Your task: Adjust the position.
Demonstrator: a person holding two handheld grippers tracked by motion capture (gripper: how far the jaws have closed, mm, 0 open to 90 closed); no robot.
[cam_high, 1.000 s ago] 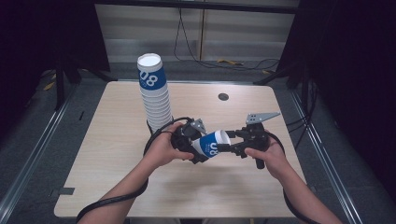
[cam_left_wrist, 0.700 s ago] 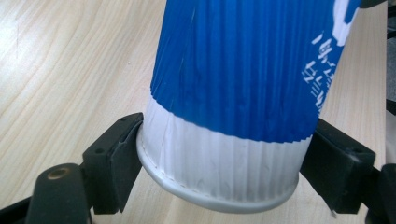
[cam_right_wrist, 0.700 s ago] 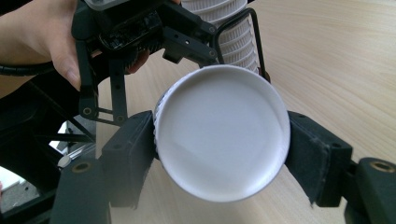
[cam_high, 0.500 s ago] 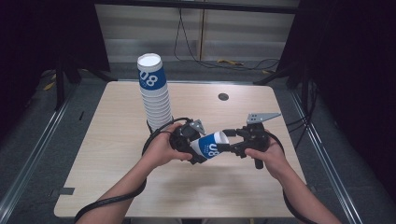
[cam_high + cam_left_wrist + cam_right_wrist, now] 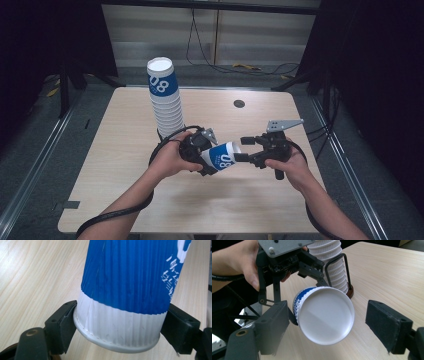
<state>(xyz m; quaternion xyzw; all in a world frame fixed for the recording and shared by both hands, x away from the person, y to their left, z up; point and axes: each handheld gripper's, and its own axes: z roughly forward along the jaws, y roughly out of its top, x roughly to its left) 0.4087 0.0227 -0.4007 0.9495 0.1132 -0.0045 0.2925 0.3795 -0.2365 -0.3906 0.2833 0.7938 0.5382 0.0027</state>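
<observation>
Since the earlier frame our right claw [image 5: 241,149] has been opening its jaws; they now stand apart on either side of the cup's [image 5: 221,156] white base, clear of it, as the right gripper view shows. Our left claw [image 5: 117,325] is clamped on the cup near its rim — both pads press the white band. We hold the blue and white cup on its side just above the counter [image 5: 125,150], between the two hands. Behind it a tall stack of cups [image 5: 166,102] leans in its wire holder [image 5: 345,275].
</observation>
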